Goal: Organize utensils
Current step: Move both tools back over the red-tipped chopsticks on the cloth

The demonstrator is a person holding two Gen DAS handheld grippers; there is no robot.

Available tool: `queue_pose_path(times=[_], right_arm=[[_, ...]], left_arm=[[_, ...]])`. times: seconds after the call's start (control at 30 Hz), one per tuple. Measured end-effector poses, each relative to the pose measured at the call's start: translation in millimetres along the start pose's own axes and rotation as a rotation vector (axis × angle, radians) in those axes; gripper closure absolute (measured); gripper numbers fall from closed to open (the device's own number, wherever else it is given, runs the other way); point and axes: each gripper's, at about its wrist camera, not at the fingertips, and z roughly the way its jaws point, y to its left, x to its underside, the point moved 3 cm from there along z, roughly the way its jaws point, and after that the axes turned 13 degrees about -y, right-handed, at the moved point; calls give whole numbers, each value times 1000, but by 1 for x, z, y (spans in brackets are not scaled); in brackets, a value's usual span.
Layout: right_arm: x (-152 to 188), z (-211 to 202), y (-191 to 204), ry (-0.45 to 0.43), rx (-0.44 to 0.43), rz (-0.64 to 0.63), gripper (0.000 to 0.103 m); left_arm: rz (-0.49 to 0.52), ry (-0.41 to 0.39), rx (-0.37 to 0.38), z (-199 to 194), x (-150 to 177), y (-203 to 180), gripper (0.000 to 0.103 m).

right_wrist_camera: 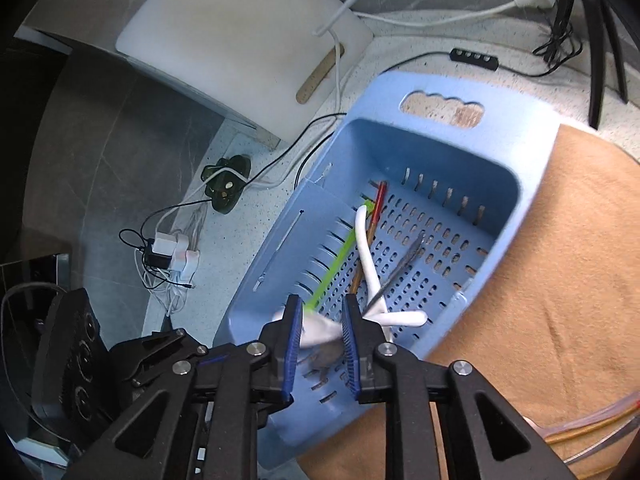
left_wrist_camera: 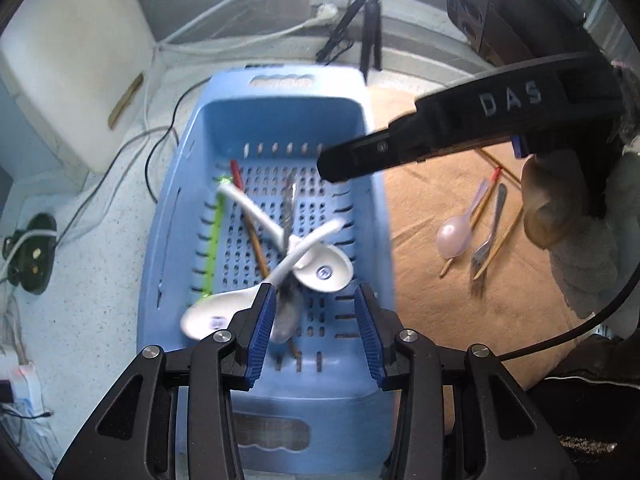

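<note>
1. Left wrist view: a light blue perforated basket [left_wrist_camera: 180, 220] fills the middle of the frame and serves as the landmark here.
2. The left gripper [left_wrist_camera: 315, 334] hangs above the basket's near end, its blue-padded jaws spread apart with nothing between them.
3. Inside the basket lie two white ceramic soup spoons [left_wrist_camera: 320, 268] crossed over each other, a green straw [left_wrist_camera: 212, 240] along the basket's left wall, a red-tipped chopstick [left_wrist_camera: 237, 174] and a metal utensil [left_wrist_camera: 289, 204], its type unclear through blur.
4. The right gripper [left_wrist_camera: 332, 164] reaches in from the right, its black tip over the basket's far right side; whether it is open cannot be told from this view.
5. Right of the basket, on a tan cloth [left_wrist_camera: 420, 300], lie a pale pink plastic spoon [left_wrist_camera: 454, 236], a metal fork [left_wrist_camera: 486, 244] and wooden chopsticks [left_wrist_camera: 500, 240].
6. Right wrist view: the right gripper [right_wrist_camera: 322, 340] hovers over the basket's [right_wrist_camera: 520, 152] near end, jaws parted and holding nothing.
7. The white spoons [right_wrist_camera: 370, 256], green straw [right_wrist_camera: 332, 268] and red-tipped chopstick [right_wrist_camera: 379, 200] lie in the basket.
8. A white cutting board [right_wrist_camera: 240, 28] stands beyond the basket's left side.
</note>
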Motion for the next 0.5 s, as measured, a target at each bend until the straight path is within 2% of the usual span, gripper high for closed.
queue_pose_path(times=[0.3,0.5], right_arm=[[11,-73,-38,-102,66,-58,79],[15,-136,-78,-217,136,-65,75]], left_arm=[[60,-42,61,-4,-8,-46,64],[94,-43,101,5,-12,-78,64]])
